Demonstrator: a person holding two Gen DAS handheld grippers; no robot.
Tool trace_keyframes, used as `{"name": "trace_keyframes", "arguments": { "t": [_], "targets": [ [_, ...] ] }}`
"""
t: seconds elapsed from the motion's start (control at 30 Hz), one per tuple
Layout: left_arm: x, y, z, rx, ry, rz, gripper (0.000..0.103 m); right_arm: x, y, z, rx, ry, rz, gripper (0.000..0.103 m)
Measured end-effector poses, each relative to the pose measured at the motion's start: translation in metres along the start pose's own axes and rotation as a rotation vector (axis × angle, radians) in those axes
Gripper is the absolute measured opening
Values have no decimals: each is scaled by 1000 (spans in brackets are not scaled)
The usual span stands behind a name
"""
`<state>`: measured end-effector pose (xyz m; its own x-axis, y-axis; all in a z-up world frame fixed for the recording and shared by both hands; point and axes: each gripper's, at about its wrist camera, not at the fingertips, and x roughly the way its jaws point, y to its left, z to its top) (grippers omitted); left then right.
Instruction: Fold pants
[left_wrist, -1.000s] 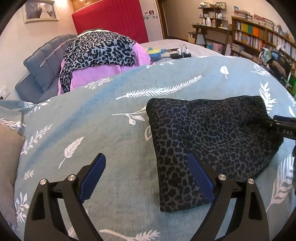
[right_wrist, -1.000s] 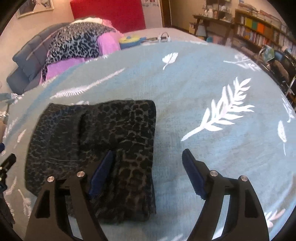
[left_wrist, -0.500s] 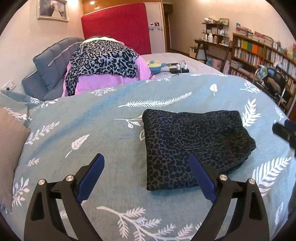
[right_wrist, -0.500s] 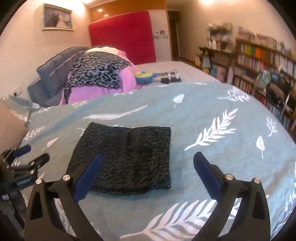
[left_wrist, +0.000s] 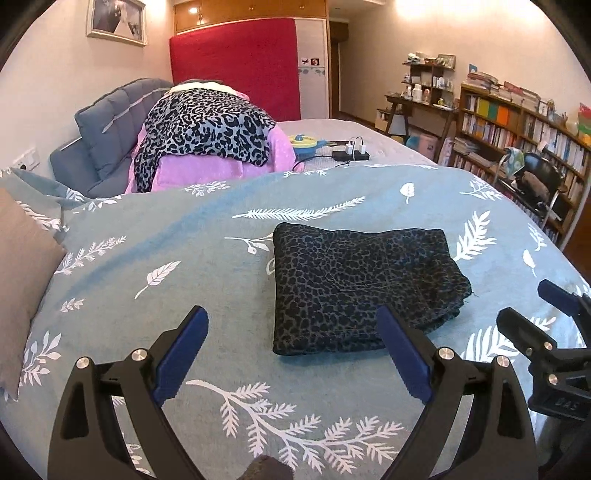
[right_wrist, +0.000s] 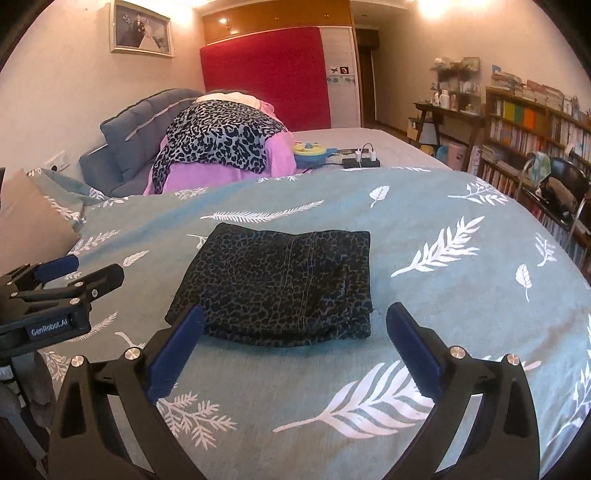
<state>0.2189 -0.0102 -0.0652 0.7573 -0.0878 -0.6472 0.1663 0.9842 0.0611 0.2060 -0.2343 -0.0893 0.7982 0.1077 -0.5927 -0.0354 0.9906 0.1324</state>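
Observation:
The dark leopard-print pants (left_wrist: 354, 288) lie folded into a compact rectangle on the teal leaf-print bedspread (left_wrist: 184, 258); they also show in the right wrist view (right_wrist: 280, 284). My left gripper (left_wrist: 291, 332) is open and empty, held above the bedspread just short of the pants' near left edge. My right gripper (right_wrist: 295, 336) is open and empty, just short of the pants' near edge. In each view the other gripper shows at the side, the right one (left_wrist: 546, 325) and the left one (right_wrist: 74, 273), both clear of the pants.
A pile of leopard and pink clothes (left_wrist: 207, 136) lies at the far side by a grey headboard (left_wrist: 107, 122). A yellow-blue toy (left_wrist: 306, 144) and a power strip (left_wrist: 351, 155) sit beyond. A tan pillow (left_wrist: 22, 277) is at left, bookshelves (left_wrist: 517, 133) at right.
Both grippers have drawn back and up from the pants, which now lie free and look smaller. The right gripper, which had been at the pants' right edge, is clear of them.

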Motion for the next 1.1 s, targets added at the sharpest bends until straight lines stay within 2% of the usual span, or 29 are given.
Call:
{"name": "trace_keyframes", "arguments": {
  "t": [0.27,0.37,0.43,0.77,1.1],
  "targets": [
    [-2,-9,-6,20,3,-35,92,0,10,-4,-31,-3,2,100],
    [-2,-12,-7,28,1,-24,93,0,14,-4,-41,3,14,100],
    [-1,-11,-8,29,0,-17,98,0,17,-4,-55,1,5,100],
    [1,-11,-8,47,7,14,98,3,22,0,-62,-2,11,100],
    [7,-15,-10,63,19,28,98,8,21,-7,-74,14,-20,100]
  ]
}}
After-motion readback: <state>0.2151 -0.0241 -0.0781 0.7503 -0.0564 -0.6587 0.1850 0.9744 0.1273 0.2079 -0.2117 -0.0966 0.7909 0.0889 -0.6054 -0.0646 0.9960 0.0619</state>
